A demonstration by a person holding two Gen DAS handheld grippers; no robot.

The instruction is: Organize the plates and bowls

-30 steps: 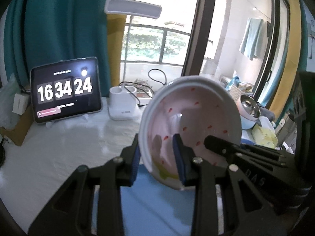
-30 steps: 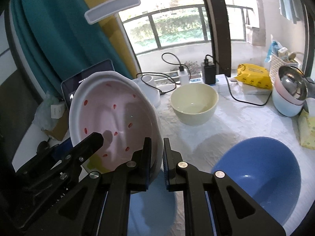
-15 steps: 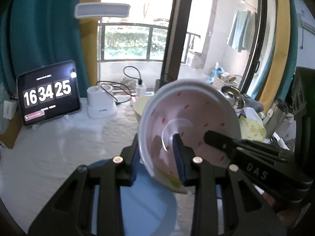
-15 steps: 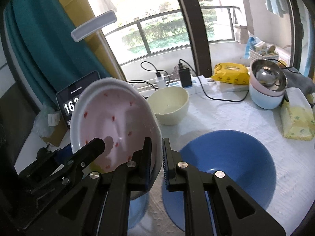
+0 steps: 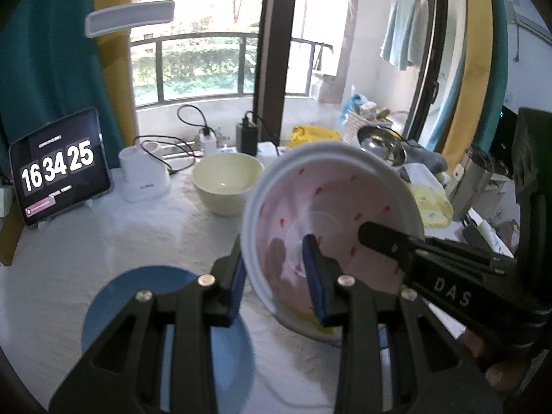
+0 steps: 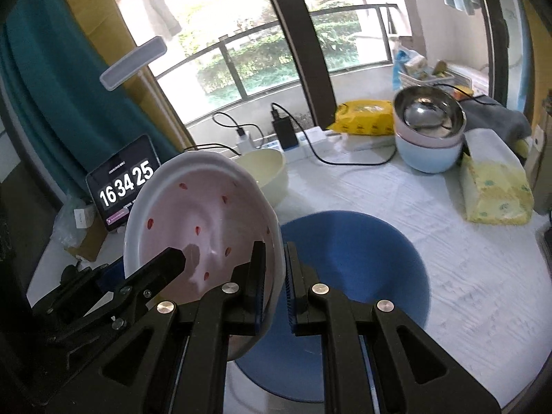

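A white bowl [image 5: 331, 214] with a pink inside and red spots hangs tilted above the table, held from both sides. My left gripper [image 5: 276, 269] is shut on its left rim, one pad inside and one outside. My right gripper [image 6: 275, 269] is shut on the opposite rim of the same bowl [image 6: 207, 214]. In the left wrist view one of the right gripper's fingers [image 5: 379, 238] lies across the bowl's inside. A large blue bowl [image 6: 362, 262] sits on the table just right of and below the held bowl. A blue plate [image 5: 151, 296] lies under my left gripper.
A cream bowl [image 6: 265, 169] stands behind the held bowl. At the back right is a stack of bowls [image 6: 427, 131] topped by a steel one. A tissue pack [image 6: 493, 189], a tablet clock [image 5: 58, 169], a white charger stand [image 5: 145, 176] and cables line the table's far edge.
Both grippers have carried the spotted bowl to the right across the table. The tablet has slid left in view, and the cream bowl and blue bowl have come closer.
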